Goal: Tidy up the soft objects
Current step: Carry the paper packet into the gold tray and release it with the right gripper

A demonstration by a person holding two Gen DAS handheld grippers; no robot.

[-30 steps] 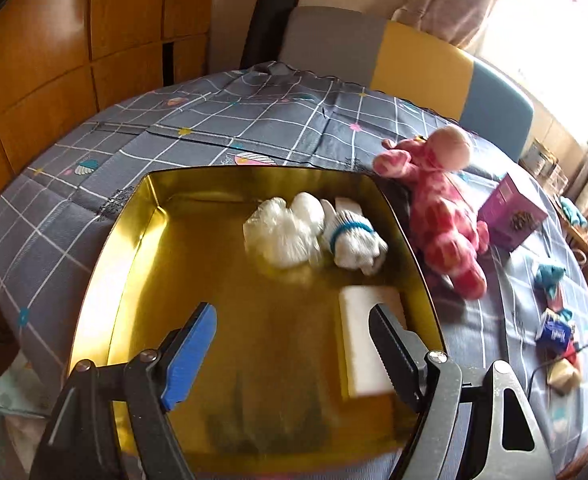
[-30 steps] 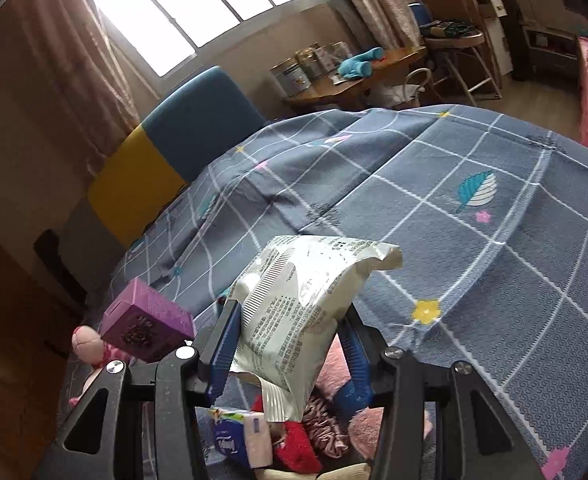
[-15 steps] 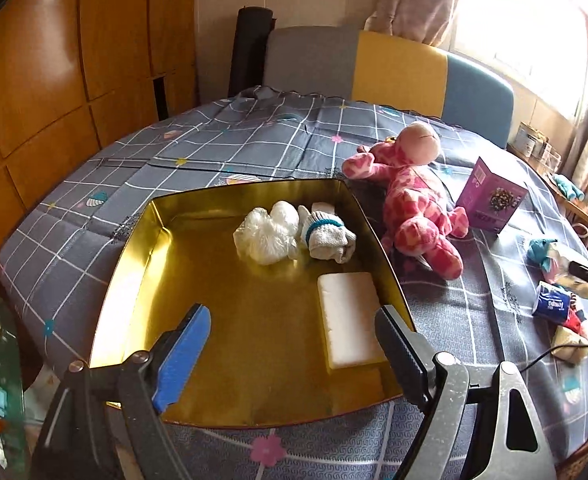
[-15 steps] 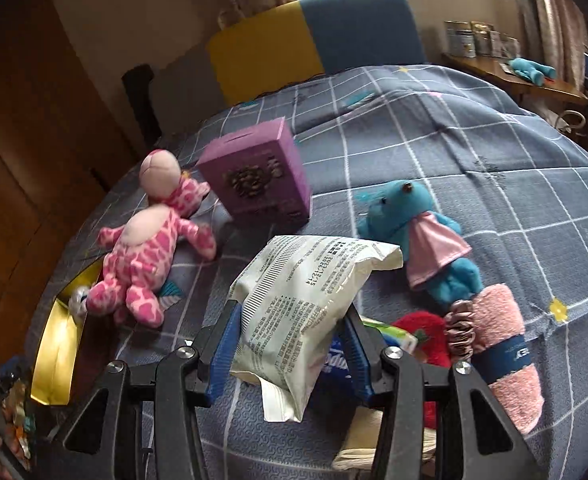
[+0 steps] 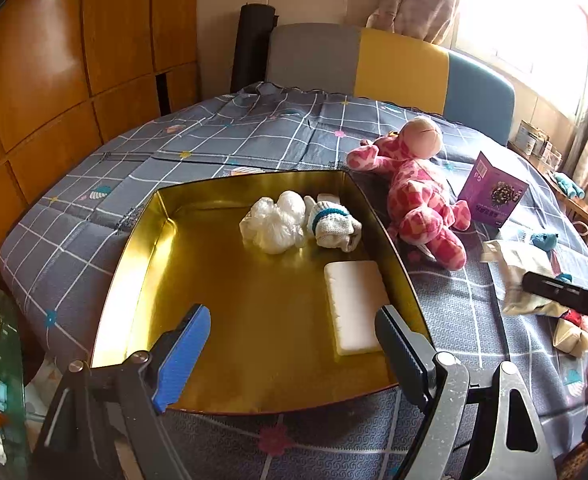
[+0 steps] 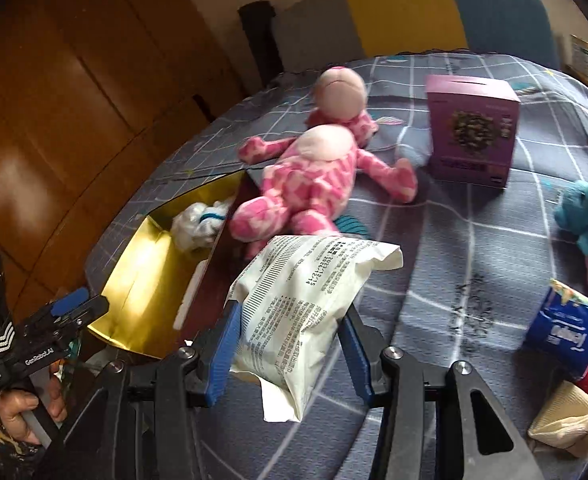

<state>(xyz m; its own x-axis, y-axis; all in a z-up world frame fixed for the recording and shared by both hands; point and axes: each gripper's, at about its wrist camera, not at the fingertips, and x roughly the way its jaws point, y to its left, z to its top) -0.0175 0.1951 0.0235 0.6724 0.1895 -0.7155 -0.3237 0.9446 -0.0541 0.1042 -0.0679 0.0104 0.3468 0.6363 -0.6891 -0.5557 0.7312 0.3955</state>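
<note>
"GenRobot.AI" on the left tongs [image 6: 75,307] body, "Tempo" on blue tissue pack [image 6: 565,333], small print on white packet [image 6: 306,300] illegible

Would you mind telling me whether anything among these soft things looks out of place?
The purple box stands out: a rigid carton upright among plush toys, right beside the pink plush on the table.

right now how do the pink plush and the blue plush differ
The pink plush is clearly larger than the blue plush. The pink plush is pink with paler patches and lies sprawled right beside the gold tray; the blue plush is teal with a pink garment and sits farther off, past the purple box. Both lie on the checked cloth, outside the tray, ungripped.
</note>
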